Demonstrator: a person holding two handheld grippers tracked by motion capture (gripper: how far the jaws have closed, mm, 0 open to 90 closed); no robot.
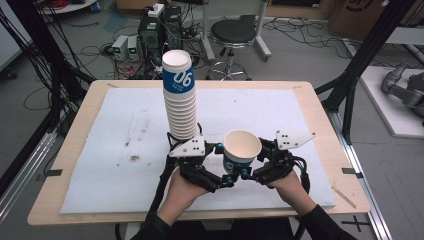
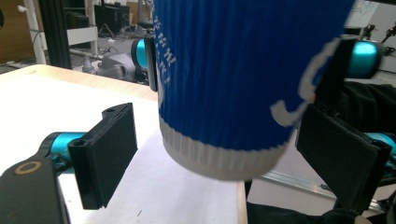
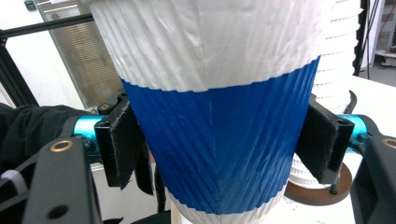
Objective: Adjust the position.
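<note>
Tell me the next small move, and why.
Probably open the left gripper wider and back it off: the right gripper already clamps the single cup, lifted off the mat, while the left pads stand clear of it. The stack is beside it.

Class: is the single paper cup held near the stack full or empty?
Empty: the high view looks into the single cup and shows only its bare pale inside.

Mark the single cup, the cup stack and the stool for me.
single cup (image 1: pixel 242 150), high view, inner wall below rim.
cup stack (image 1: pixel 180 107), high view, ribbed middle.
stool (image 1: pixel 233 31), high view, black seat.
</note>
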